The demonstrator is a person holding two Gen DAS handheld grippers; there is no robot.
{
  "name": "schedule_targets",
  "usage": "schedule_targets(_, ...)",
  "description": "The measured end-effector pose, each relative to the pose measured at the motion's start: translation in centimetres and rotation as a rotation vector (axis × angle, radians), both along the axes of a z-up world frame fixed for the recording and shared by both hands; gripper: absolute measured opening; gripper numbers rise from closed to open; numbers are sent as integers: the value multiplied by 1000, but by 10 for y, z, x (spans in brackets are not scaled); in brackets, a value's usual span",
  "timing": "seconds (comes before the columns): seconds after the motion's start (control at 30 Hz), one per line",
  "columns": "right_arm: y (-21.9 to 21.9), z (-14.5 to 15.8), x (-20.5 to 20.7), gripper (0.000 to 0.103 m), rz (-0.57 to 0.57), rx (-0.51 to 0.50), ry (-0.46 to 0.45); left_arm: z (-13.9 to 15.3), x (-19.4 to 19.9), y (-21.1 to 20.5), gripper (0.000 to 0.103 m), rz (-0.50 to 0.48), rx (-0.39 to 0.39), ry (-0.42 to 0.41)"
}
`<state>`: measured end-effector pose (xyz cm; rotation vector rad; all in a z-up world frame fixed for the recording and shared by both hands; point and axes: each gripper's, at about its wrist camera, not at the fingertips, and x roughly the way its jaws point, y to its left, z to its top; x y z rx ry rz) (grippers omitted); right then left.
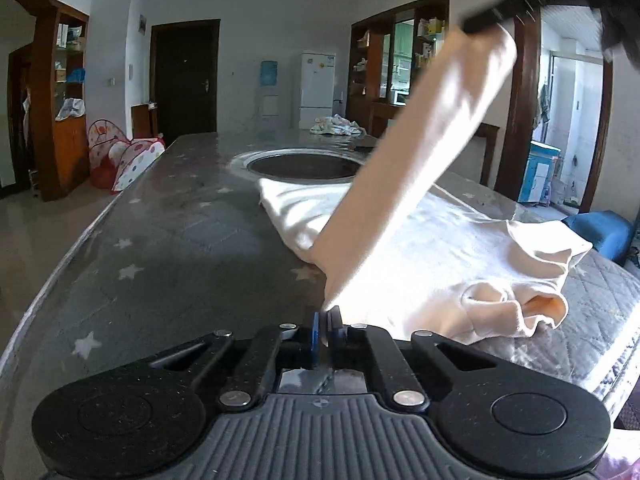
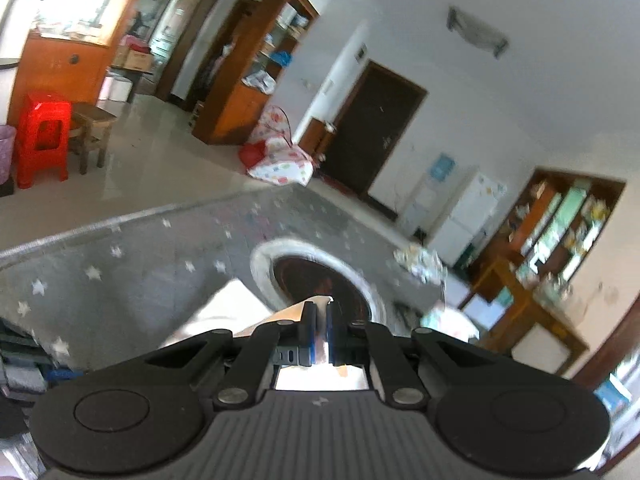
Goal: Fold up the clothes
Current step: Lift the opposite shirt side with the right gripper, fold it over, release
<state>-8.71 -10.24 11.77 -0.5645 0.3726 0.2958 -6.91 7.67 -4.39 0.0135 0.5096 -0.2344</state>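
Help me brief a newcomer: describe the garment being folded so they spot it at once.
Find the long grey star-printed table with a round dark hole. Just nearer than that hole lies the cream cotton garment, one strip lifted diagonally. Unlike the small patterned cloth heap at the far end, it is plain, pale and spread flat.

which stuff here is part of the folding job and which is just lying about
In the job:
- cream garment
- left hand-held gripper, shut on its near edge
- right hand-held gripper, shut on its lifted sleeve

Lying about:
- patterned cloth pile
- spotted play tent
- red stool
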Motion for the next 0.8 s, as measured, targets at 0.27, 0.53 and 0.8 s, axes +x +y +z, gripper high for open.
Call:
schedule_targets(0.27,-54,-67,3,4,-97,97,177,-7,-11,-3,3,43,40,-1)
schedule_targets(0.53,-84,-102,-4,4,-91,185,250,-9,-16,-4,3,125,102,2)
schedule_targets(0.8,-95,-92,2,6,-46,207,180,-1,-21,1,4,217,107,12)
